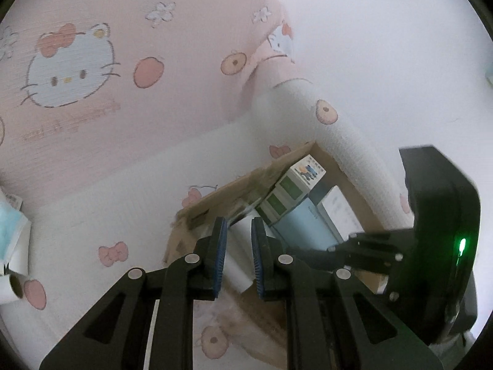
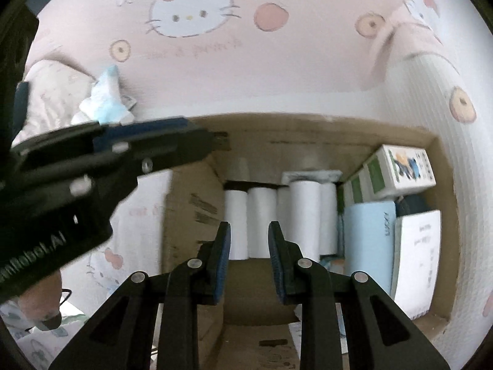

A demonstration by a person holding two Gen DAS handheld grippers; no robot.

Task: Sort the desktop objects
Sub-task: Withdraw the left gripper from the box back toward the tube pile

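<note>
Left hand-held gripper (image 1: 238, 256) is clamping a white paper roll (image 1: 238, 248)

Right hand-held gripper (image 2: 249, 262), narrow and gripping nothing, is hovering over the cardboard box (image 2: 191, 215), where more white rolls (image 2: 295, 215) are standing at the far wall

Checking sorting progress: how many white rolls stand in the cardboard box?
5, standing in a row at the cardboard box's far end: first, second, third, fourth, fifth. Others may hide behind.

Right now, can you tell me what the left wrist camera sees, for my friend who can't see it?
The left gripper holds a white roll above a cardboard box with packs inside. The right gripper reaches in from the right, over a pink cartoon-cat cloth.
</note>
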